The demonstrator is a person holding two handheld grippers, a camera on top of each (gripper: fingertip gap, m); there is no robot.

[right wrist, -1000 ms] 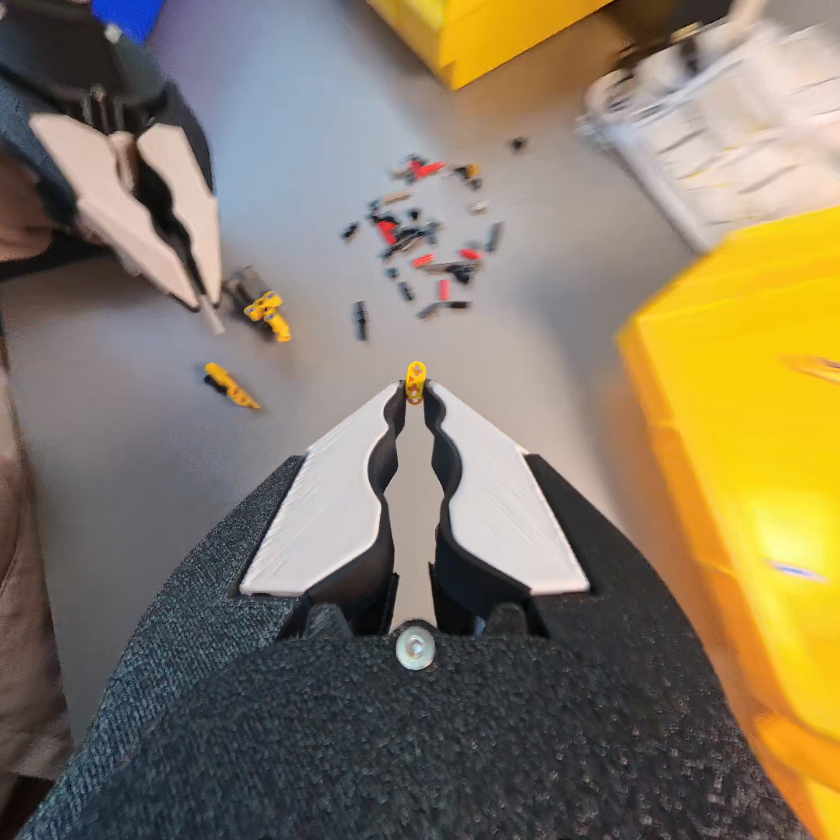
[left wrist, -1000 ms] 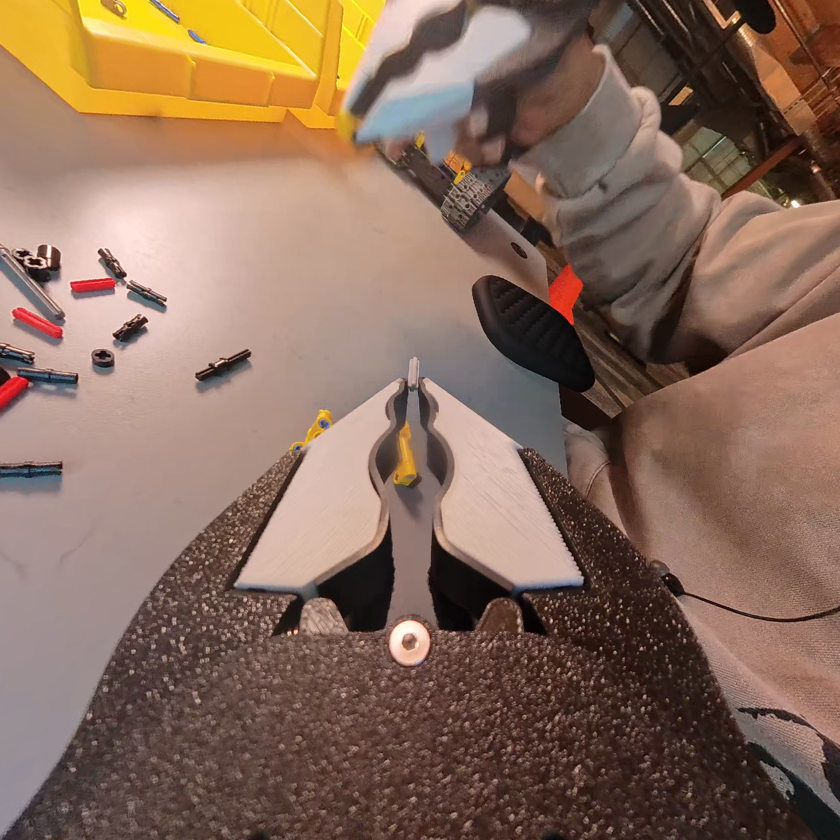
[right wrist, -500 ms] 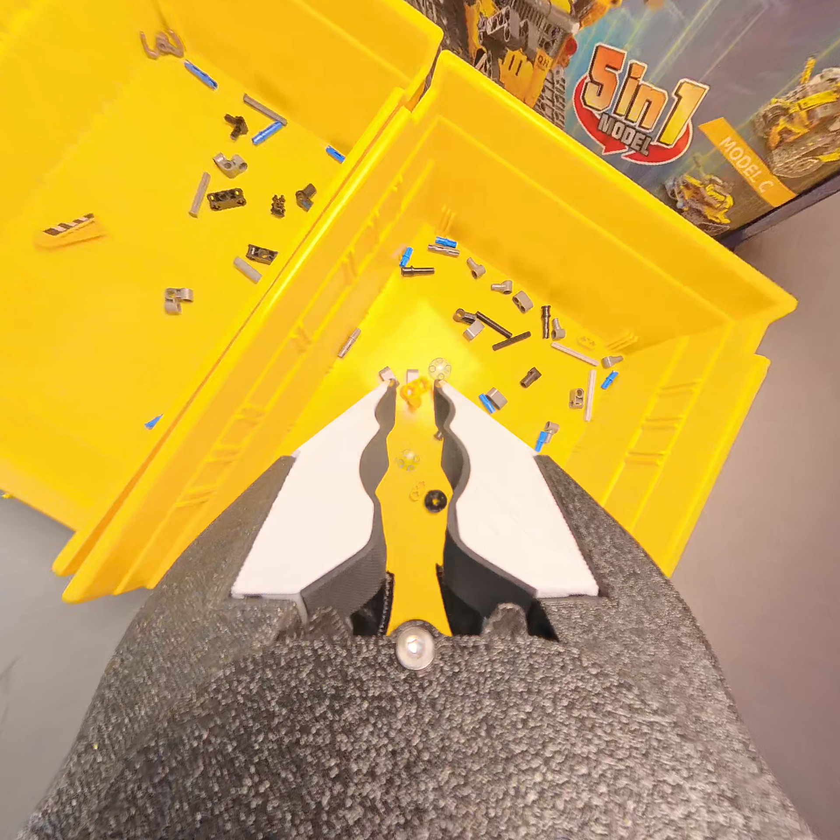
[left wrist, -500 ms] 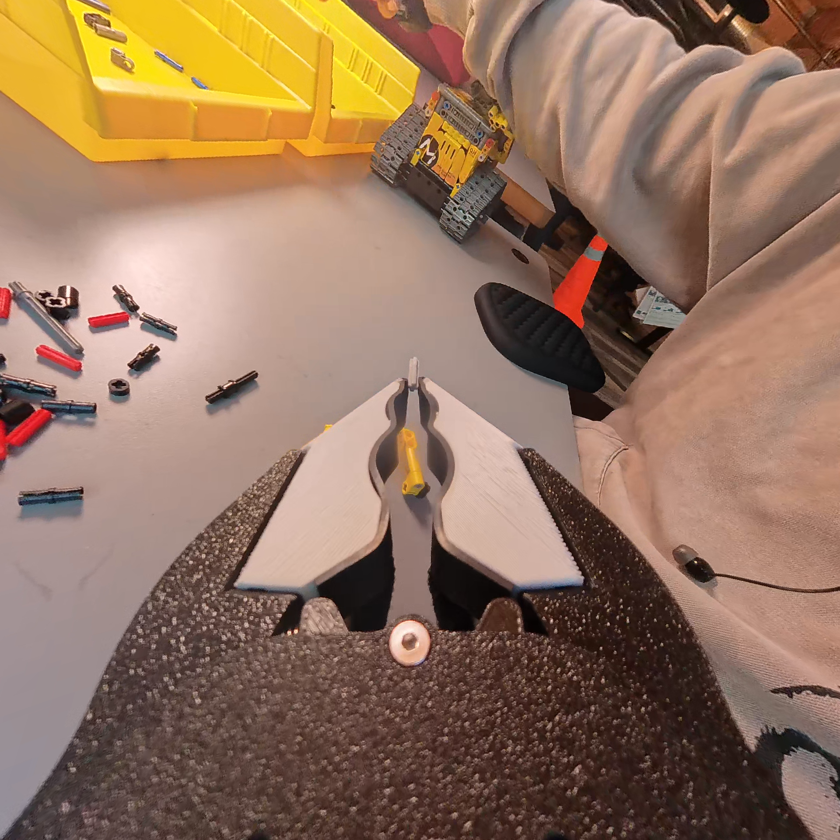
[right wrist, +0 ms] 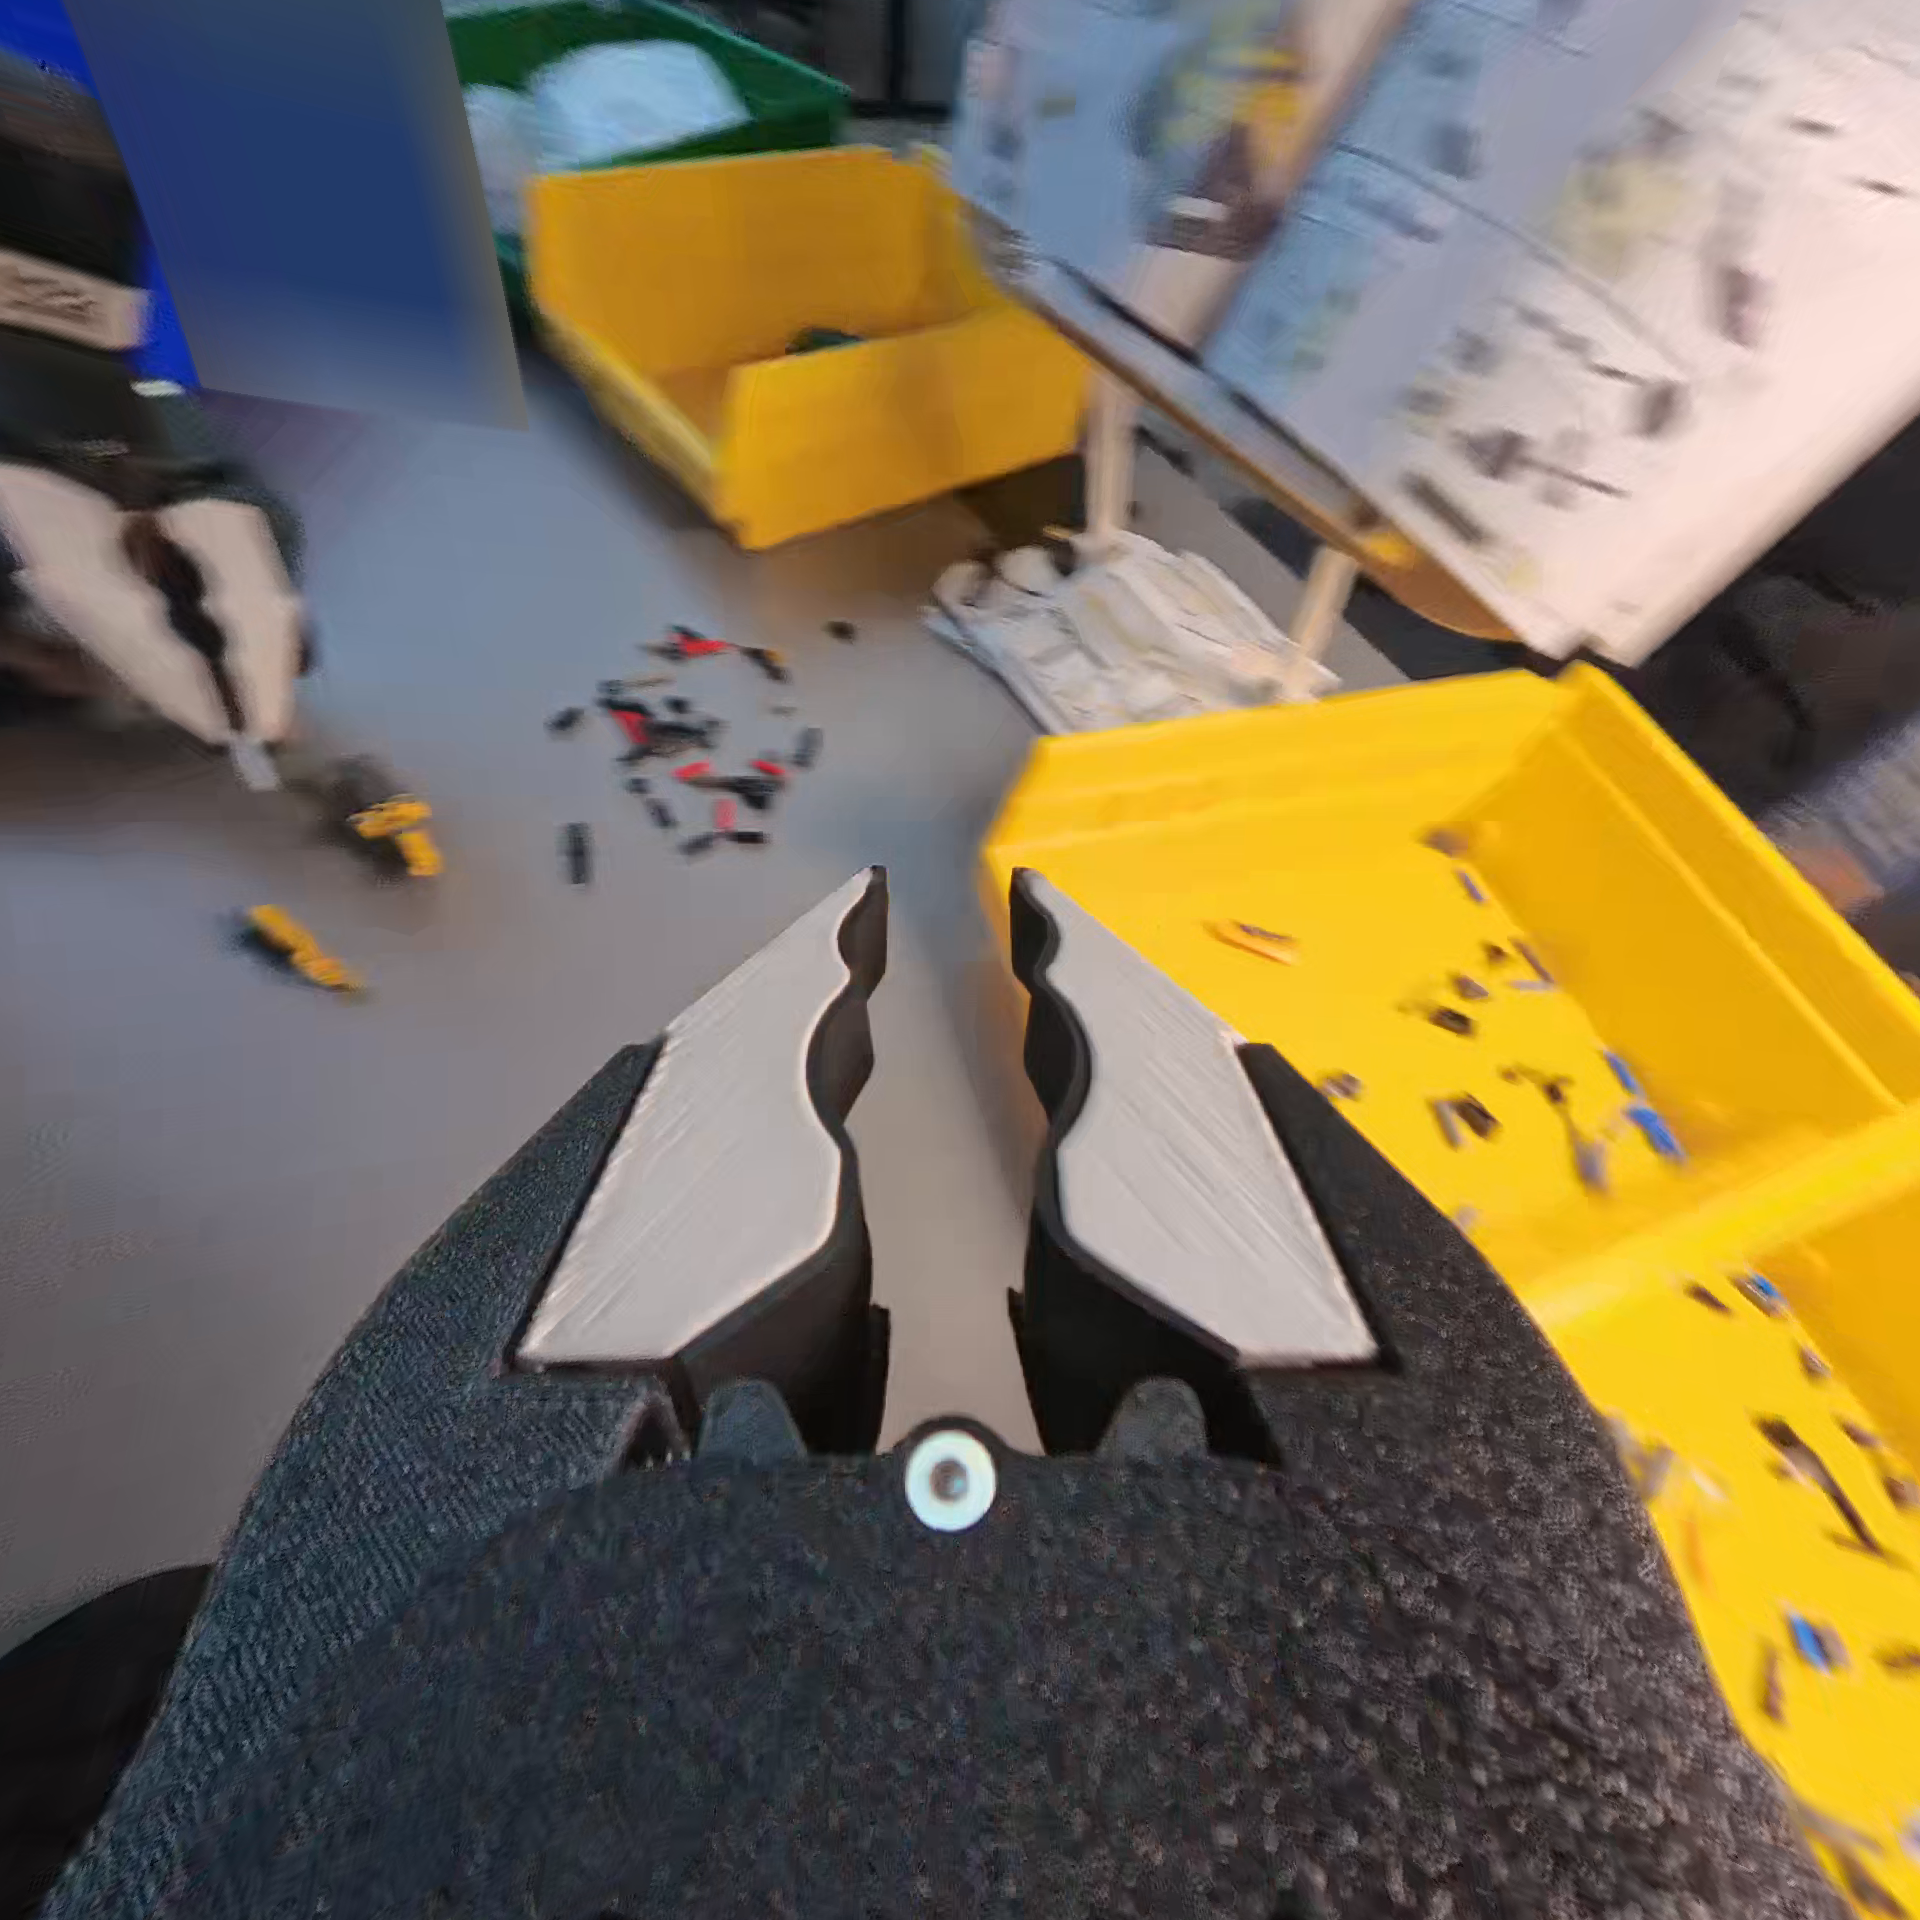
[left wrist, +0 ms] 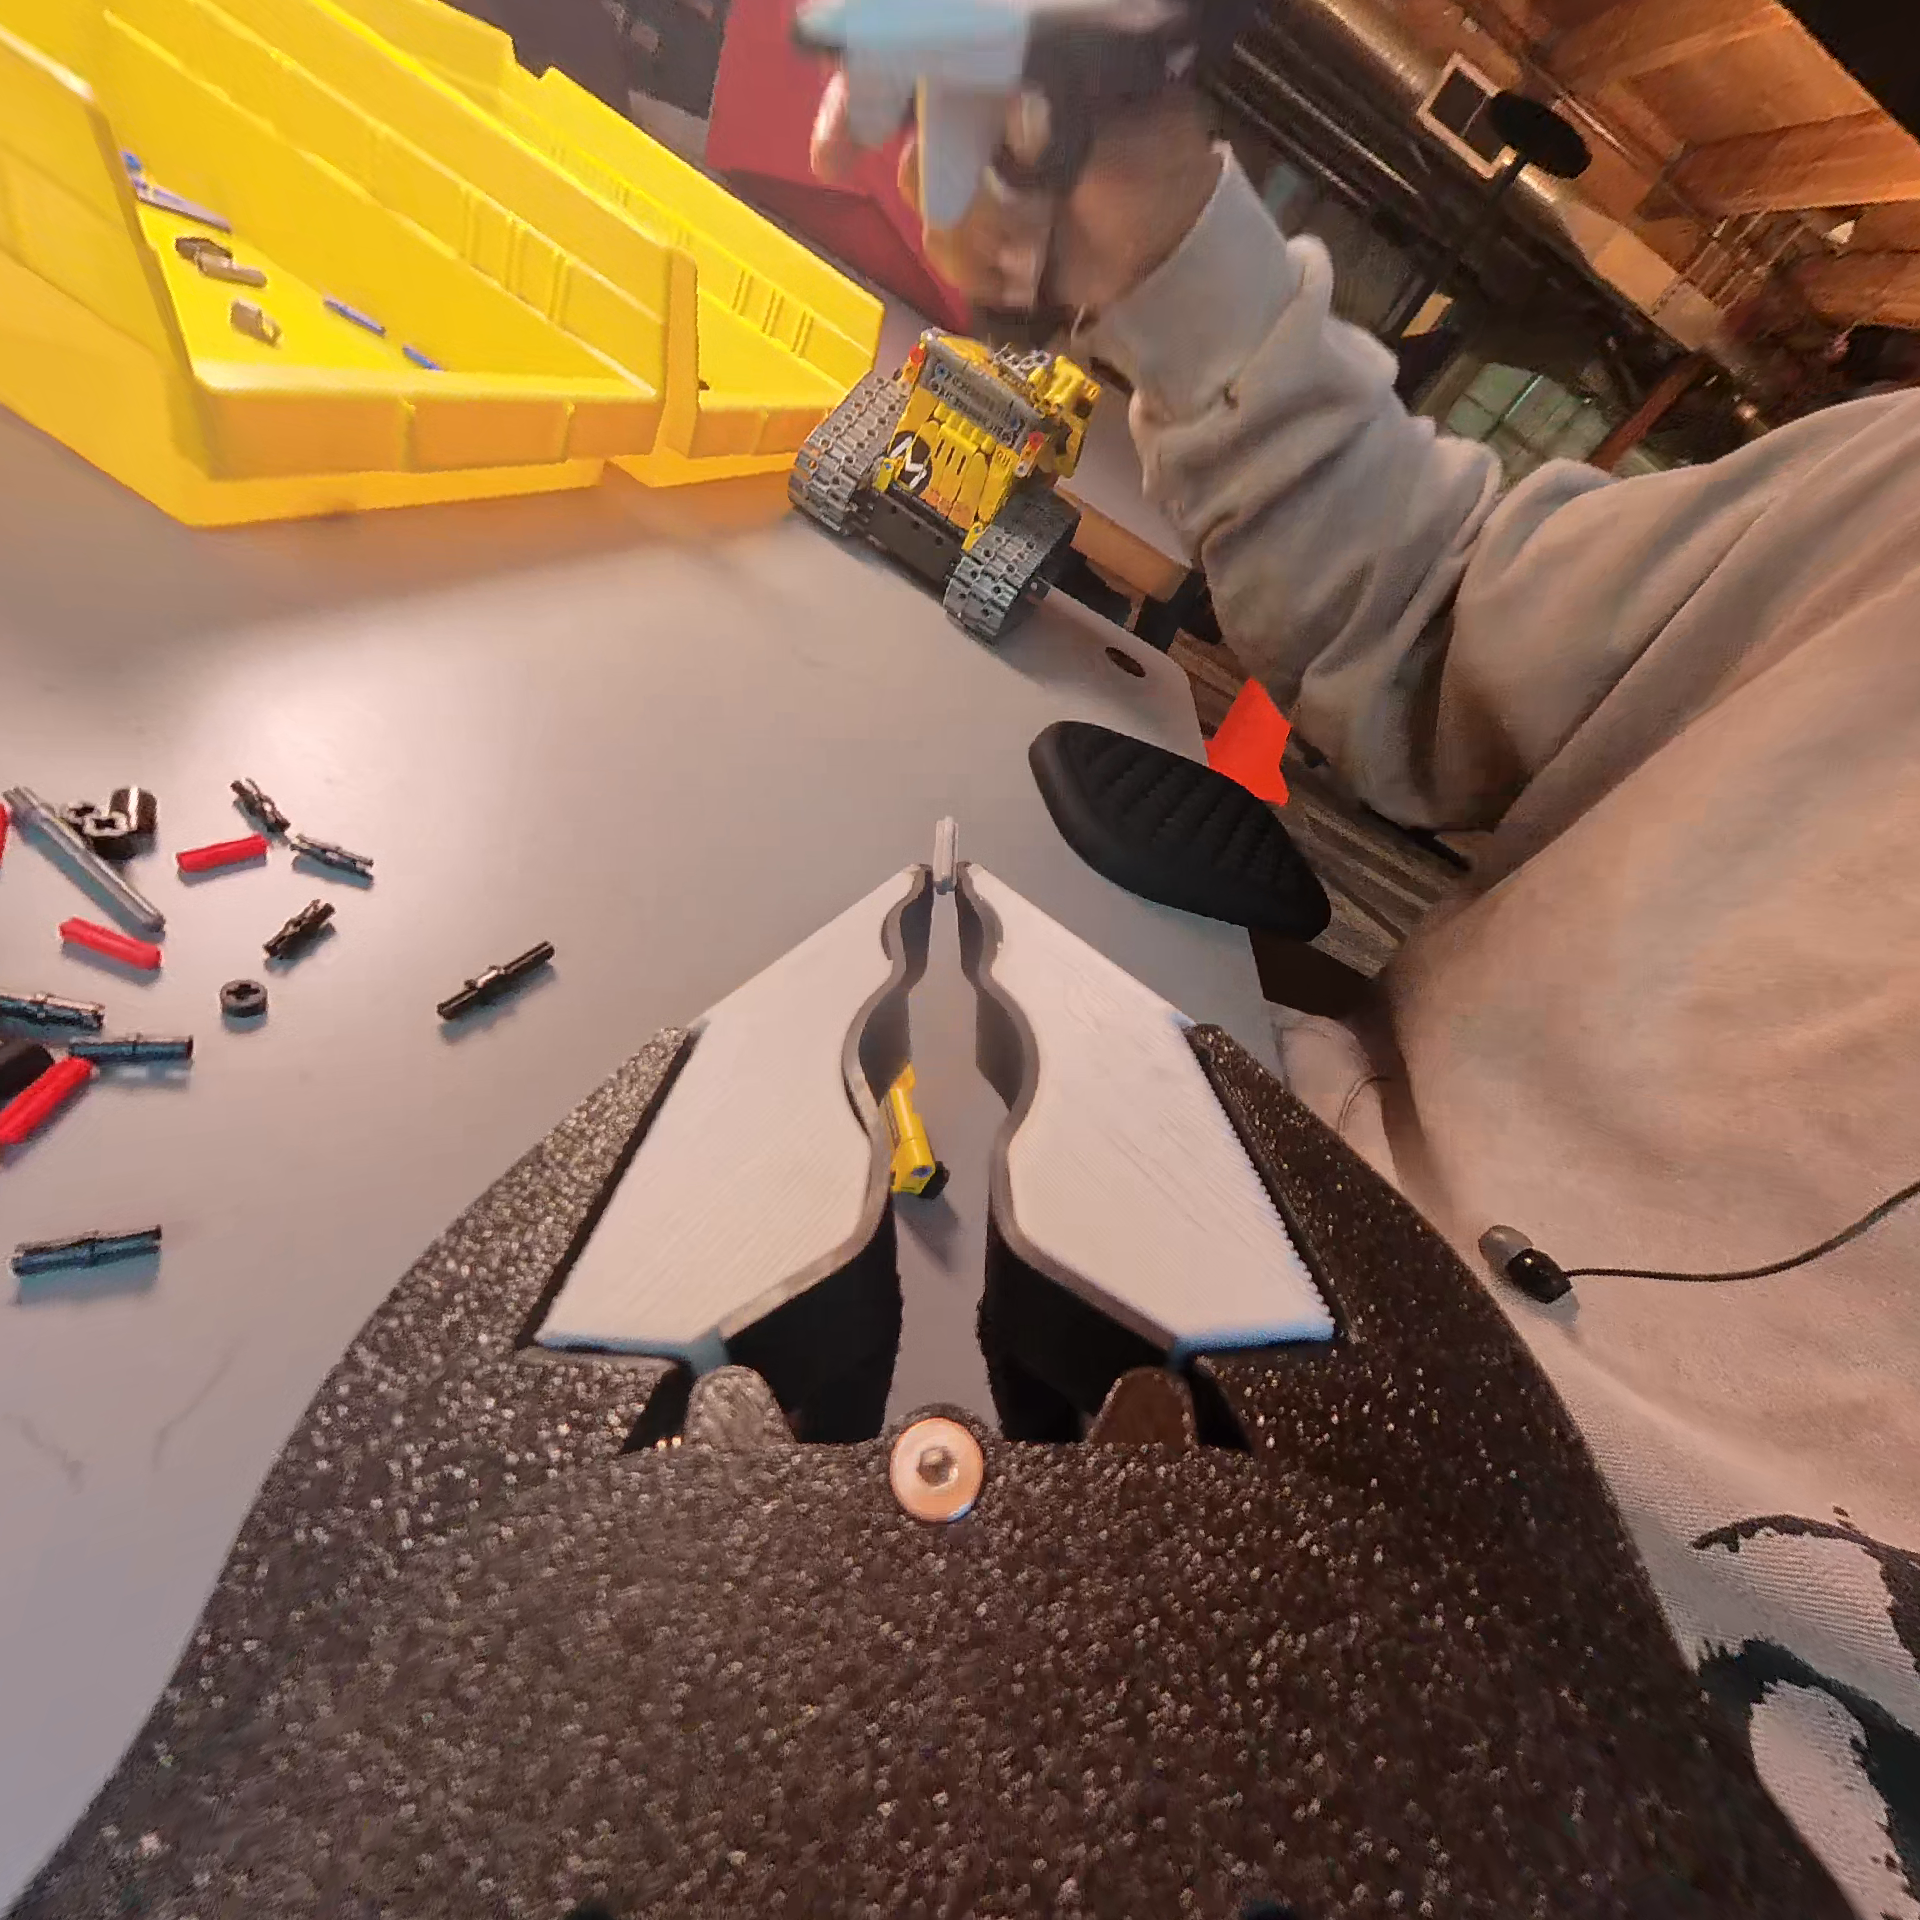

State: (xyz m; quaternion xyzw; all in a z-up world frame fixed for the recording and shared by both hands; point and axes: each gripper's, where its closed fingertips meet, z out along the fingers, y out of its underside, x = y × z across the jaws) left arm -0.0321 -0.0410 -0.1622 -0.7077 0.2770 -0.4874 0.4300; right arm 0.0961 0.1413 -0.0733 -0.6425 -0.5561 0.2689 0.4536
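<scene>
Nothing here is sharp enough for me to read. Far ahead of my left tool, the yellow tracked toy vehicle (left wrist: 940, 473) carries a small black-and-white emblem (left wrist: 912, 464) on its front, more a mark than letters. On the far right, the printed sheets (right wrist: 1558, 260) on the stand are blurred. At the far left, a pale label strip (right wrist: 52, 301) above my left gripper (right wrist: 244, 732) is smeared too.
</scene>
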